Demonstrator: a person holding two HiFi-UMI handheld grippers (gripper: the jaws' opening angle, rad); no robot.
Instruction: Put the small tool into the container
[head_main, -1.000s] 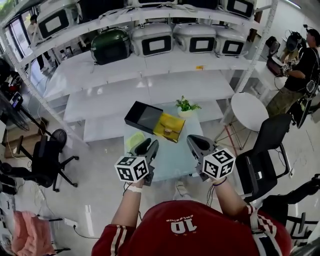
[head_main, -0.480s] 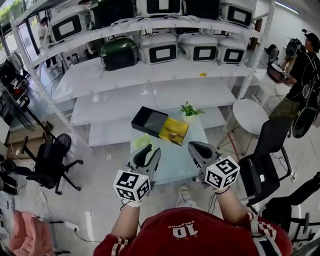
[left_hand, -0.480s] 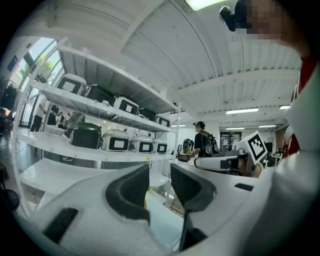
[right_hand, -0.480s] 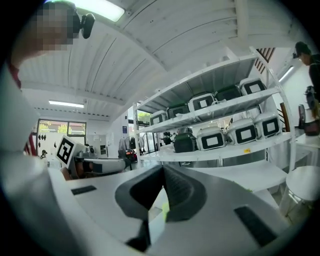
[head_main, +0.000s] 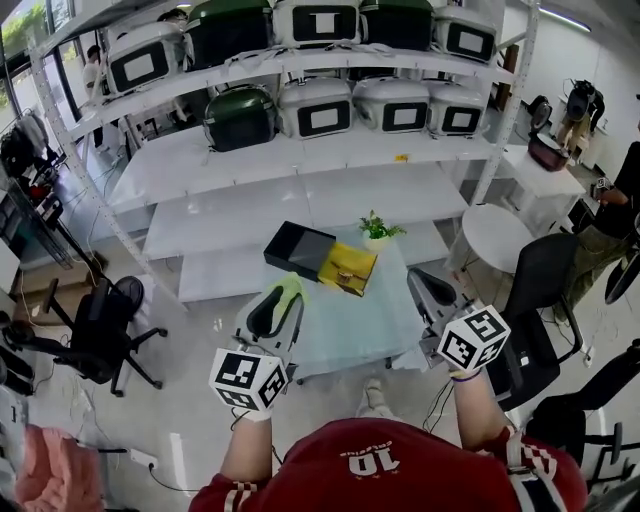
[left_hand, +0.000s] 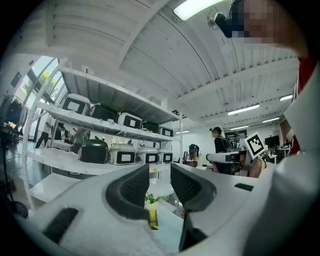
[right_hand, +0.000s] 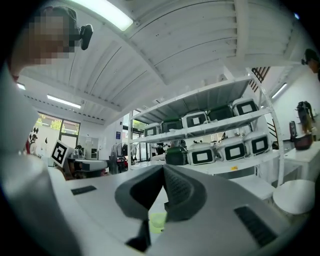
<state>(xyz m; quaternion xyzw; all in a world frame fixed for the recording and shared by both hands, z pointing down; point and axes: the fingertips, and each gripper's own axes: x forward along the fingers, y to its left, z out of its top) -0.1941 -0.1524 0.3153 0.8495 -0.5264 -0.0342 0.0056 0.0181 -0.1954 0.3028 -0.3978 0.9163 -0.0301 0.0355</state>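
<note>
Head view: we look steeply down over a person in a red shirt (head_main: 385, 465) who holds a gripper in each hand. Both grippers are raised and point level toward a small glass-topped table (head_main: 350, 325).

At the far left stands a black office chair (head_main: 95, 325). A pink cloth (head_main: 50, 470) in the bottom corner is cut off by the frame edge. Behind runs white shelving (head_main: 250, 205) carrying white and dark green boxy appliances (head_main: 315, 105); we cannot tell what they are.

The left gripper (head_main: 280, 300) covers the table's near left corner and hides most of a pale green item (head_main: 292, 282) lying there. In the left gripper view its jaws stand apart with nothing between them. Through the gap we see only a potted plant (left_hand: 151, 198) and a strip of a yellow case (left_hand: 151, 218).

On the table, a flat black box (head_main: 298, 250) lies at the far left corner. The yellow case rests against its right end, and the potted plant stands just behind. The small tool is too small to pick out in any view, and we cannot tell whether the black box or the yellow case is the container.

The right gripper (head_main: 428, 288) hangs at the table's right edge. In the right gripper view its jaws meet at the tips and grip nothing, with the pale green item blurred below them.

Further right are a round white side table (head_main: 500, 235), a black chair (head_main: 540, 300) and a second person (head_main: 610, 235), cut off by the frame edge.
</note>
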